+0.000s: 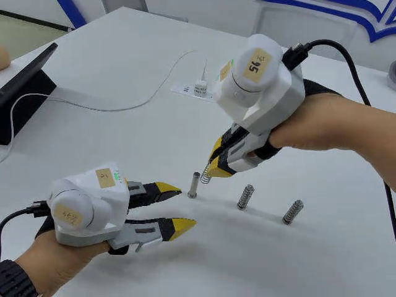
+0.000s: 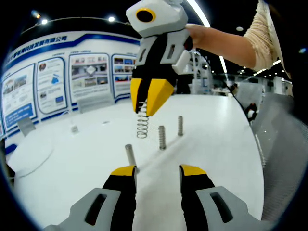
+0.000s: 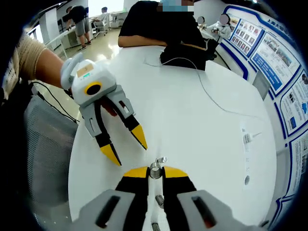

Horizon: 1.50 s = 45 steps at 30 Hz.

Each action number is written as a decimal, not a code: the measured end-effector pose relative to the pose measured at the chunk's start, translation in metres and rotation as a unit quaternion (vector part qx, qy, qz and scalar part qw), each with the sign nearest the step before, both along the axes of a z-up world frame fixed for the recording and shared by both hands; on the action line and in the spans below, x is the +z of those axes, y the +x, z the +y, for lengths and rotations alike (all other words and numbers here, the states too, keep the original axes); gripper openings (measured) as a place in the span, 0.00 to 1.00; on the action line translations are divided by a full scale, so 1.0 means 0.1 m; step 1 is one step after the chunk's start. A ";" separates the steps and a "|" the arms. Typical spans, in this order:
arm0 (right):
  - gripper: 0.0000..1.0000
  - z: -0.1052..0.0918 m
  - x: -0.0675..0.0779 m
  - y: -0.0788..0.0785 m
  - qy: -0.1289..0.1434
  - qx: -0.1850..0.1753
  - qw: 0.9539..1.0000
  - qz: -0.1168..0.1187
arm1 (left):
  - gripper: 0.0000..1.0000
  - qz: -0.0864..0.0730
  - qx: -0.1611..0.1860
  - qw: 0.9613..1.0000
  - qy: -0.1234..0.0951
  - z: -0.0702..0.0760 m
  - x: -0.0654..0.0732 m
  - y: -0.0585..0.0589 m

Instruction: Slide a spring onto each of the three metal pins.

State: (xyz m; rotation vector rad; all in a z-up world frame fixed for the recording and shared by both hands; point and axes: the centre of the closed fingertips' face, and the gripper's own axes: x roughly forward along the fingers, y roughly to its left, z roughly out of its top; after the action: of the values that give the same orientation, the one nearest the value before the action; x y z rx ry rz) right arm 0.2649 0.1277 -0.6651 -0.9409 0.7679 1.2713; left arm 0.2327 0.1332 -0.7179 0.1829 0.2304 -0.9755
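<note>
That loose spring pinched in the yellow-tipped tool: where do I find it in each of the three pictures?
Head view: the spring is near centre, hanging from the fingers of the right gripper, just right of the bare pin.
Left gripper view: upper centre, dangling from the right gripper.
Right gripper view: bottom centre, between its own fingers.
Shared landmark: the open, yellow-tipped left gripper.

We see a white desk [image 1: 111, 55] carrying a dark tilted screen [image 1: 28, 77] at its left edge, a thin white cable [image 1: 105, 111] trailing across it and a small white plug [image 1: 200, 88] on a flat strip; blue-trimmed posters [image 2: 53, 82] line the wall
</note>
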 end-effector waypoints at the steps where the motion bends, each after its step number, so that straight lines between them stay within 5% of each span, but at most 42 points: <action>1: 0.12 0.01 0.00 0.02 -0.002 -0.001 1.000 -0.002 | 0.37 -0.001 0.000 1.000 0.000 0.00 0.00 0.00; 9: 0.12 0.10 -0.05 0.15 -0.010 0.001 1.000 -0.002 | 0.40 0.001 0.002 1.000 -0.003 0.00 0.01 0.01; 25: 0.12 0.15 -0.22 0.16 -0.036 0.003 0.999 0.011 | 0.47 0.014 0.015 1.000 -0.015 0.07 0.00 0.04; 45: 0.12 0.15 -0.63 0.20 -0.067 -0.012 0.997 0.041 | 0.47 0.021 0.017 1.000 -0.011 0.11 -0.03 0.03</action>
State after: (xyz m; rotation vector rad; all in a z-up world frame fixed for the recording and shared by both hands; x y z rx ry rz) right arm 0.2847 0.1426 -0.7280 -0.9886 0.9356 1.2567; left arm 0.2360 0.1437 -0.7214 0.1380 0.2609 -0.9476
